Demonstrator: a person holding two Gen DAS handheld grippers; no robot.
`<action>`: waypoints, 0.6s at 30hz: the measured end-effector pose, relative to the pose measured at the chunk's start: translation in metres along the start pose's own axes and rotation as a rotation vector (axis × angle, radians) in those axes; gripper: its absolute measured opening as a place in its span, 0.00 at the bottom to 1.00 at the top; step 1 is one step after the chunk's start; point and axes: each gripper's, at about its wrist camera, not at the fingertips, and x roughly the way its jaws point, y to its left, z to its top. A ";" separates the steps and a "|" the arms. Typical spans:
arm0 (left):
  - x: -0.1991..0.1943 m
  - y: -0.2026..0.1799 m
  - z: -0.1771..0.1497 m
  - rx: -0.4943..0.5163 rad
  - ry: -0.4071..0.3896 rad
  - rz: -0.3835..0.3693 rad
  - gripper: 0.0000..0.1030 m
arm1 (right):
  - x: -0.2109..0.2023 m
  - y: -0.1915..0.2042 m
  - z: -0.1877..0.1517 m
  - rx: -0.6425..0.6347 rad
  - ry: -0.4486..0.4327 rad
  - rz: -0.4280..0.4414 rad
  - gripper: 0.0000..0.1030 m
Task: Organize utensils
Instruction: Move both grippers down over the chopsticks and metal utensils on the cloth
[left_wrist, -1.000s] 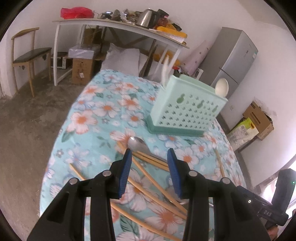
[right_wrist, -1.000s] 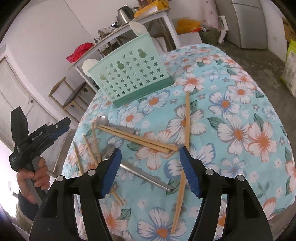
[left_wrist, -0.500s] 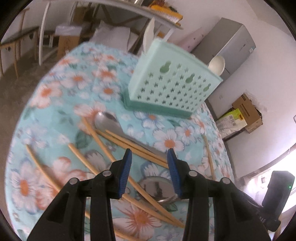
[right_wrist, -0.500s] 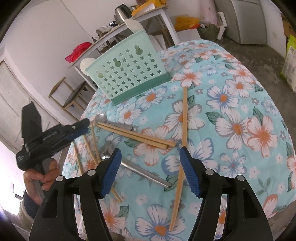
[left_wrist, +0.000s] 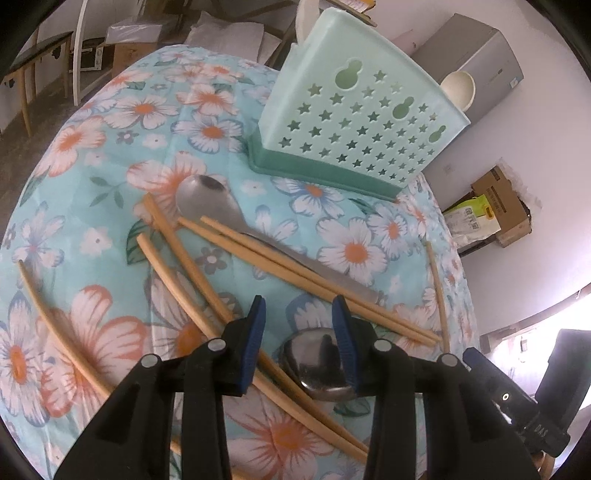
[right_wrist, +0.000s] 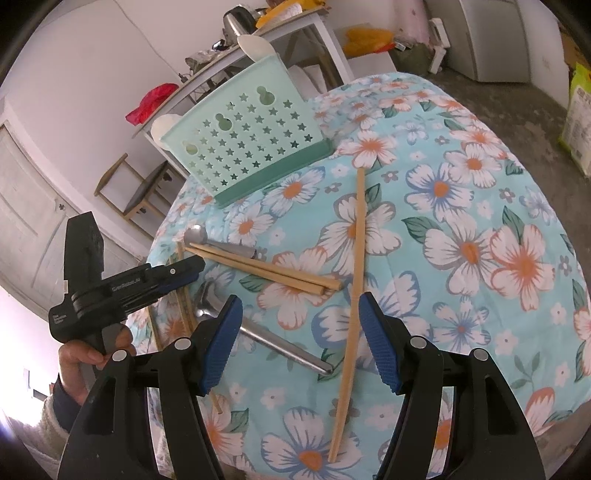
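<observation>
We find the left gripper (left_wrist: 298, 325) low over the scatter on the floral tablecloth (left_wrist: 110, 122), fingers spread and holding nothing. Its tips bracket the bowl of the nearer metal spoon (left_wrist: 317, 363), though contact cannot be confirmed from this view. The right gripper (right_wrist: 301, 332) hangs above the cloth, likewise spread wide and empty, with a lone chopstick (right_wrist: 352, 306) running between its fingers below.

The mint-green utensil holder (left_wrist: 354, 122) stands upright at the far side of the table, pale spoons already showing above its rim. A second metal spoon (left_wrist: 207, 201) lies near its base, with a pair of chopsticks (left_wrist: 295, 269) laid across its handle. More chopsticks (left_wrist: 184, 258) lie crossed to the left.

We judge the step in hand to be the approach to a pick, with most utensils not yet sorted. The next move calls for lowering the left fingers squarely about the spoon, closing firmly on smooth metal, and lifting clear of the chopsticks crossing beneath the gripper.
</observation>
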 end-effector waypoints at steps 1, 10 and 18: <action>-0.001 -0.001 -0.001 0.006 0.001 0.006 0.35 | 0.000 0.000 0.000 -0.002 0.000 0.000 0.61; -0.008 0.004 -0.004 0.019 -0.005 0.038 0.35 | 0.000 0.001 0.000 -0.003 0.000 0.000 0.61; -0.014 0.002 -0.007 0.040 -0.019 0.062 0.35 | -0.002 0.002 0.000 -0.007 -0.001 -0.001 0.61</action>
